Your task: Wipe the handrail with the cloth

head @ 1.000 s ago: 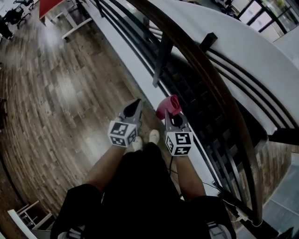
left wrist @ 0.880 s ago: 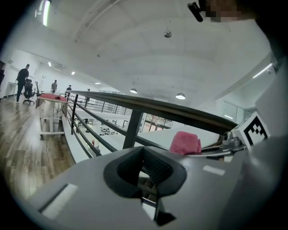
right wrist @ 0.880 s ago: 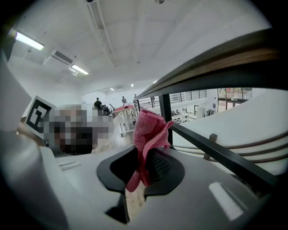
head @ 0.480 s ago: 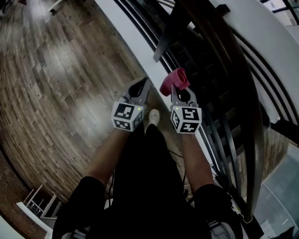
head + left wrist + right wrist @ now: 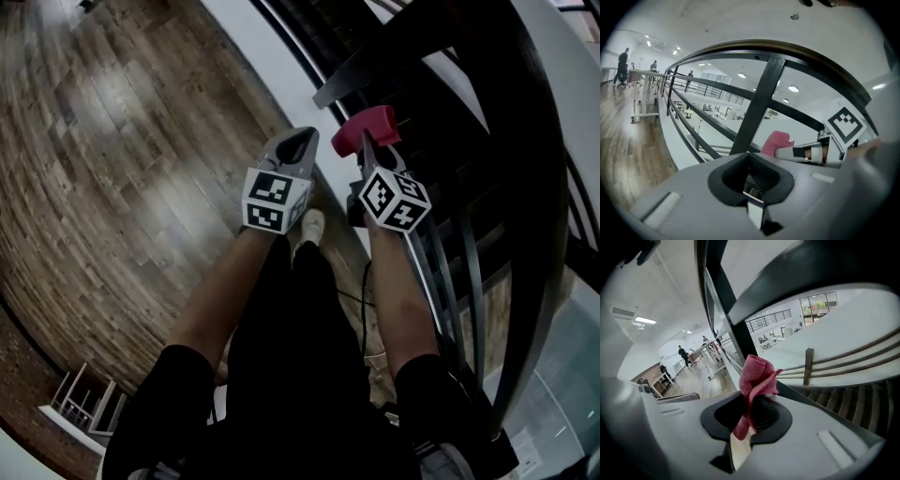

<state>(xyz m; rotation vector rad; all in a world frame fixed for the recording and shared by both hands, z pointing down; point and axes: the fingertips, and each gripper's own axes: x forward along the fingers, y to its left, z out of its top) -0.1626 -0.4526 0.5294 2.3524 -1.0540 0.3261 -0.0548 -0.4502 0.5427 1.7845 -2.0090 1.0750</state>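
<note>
A crumpled red cloth (image 5: 366,128) sticks up from my right gripper (image 5: 368,142), whose jaws are shut on its lower end. In the right gripper view the cloth (image 5: 757,375) rises from the gripper (image 5: 746,422) just below the dark wooden handrail (image 5: 811,270), with a small gap between them. In the head view the handrail (image 5: 534,141) curves past on the right, above the cloth. My left gripper (image 5: 300,145) is shut on nothing, level with the right one and to its left. The left gripper view shows the handrail (image 5: 787,48), a black baluster (image 5: 759,105) and the cloth (image 5: 777,141).
Black horizontal rails (image 5: 441,253) and a white ledge (image 5: 253,56) run under the handrail. A staircase (image 5: 867,397) drops beyond it. Wooden floor (image 5: 112,141) lies to the left. My legs and a shoe (image 5: 310,225) are below. Distant people stand by desks (image 5: 640,75).
Both grippers have risen toward the handrail and drifted right. The cloth, still held in the right gripper, has come closer to the rail. The head view has tilted along the railing.
</note>
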